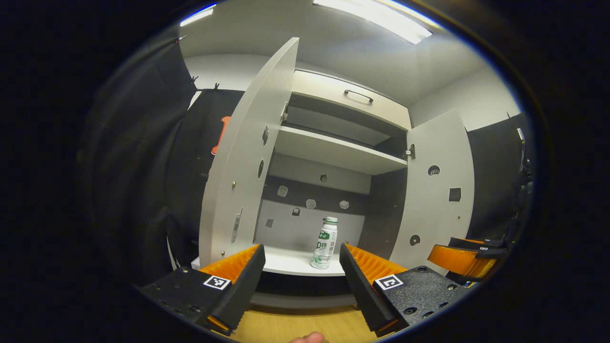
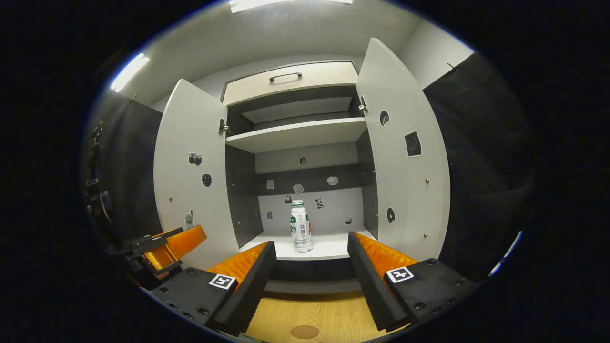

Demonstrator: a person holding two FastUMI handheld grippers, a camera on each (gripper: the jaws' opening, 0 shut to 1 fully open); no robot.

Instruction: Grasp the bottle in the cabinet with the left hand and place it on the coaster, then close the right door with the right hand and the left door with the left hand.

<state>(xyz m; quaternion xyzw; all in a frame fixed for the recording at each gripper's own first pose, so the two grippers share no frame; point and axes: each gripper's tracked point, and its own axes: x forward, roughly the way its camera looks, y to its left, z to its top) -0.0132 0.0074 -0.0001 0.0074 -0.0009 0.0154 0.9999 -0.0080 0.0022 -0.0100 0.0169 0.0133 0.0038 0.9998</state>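
Note:
A white bottle (image 1: 324, 243) with a green label stands upright on the cabinet's lower shelf (image 1: 290, 259), near its front edge. It also shows in the right gripper view as the bottle (image 2: 300, 233). My left gripper (image 1: 301, 252) is open, short of the shelf, with the bottle seen in the right half of the gap between its fingers. My right gripper (image 2: 312, 257) is open too, level with it and in front of the cabinet. A round brown coaster (image 2: 305, 331) lies on the wooden table (image 2: 329, 314) below my right gripper. Both doors stand wide open: left door (image 1: 248, 162), right door (image 1: 436, 190).
An empty upper shelf (image 1: 333, 152) and a drawer with a dark handle (image 1: 358, 95) sit above the bottle. In the right gripper view the left gripper (image 2: 167, 247) shows at the left beside the left door (image 2: 190, 181); the right door (image 2: 405, 157) reaches forward on the right.

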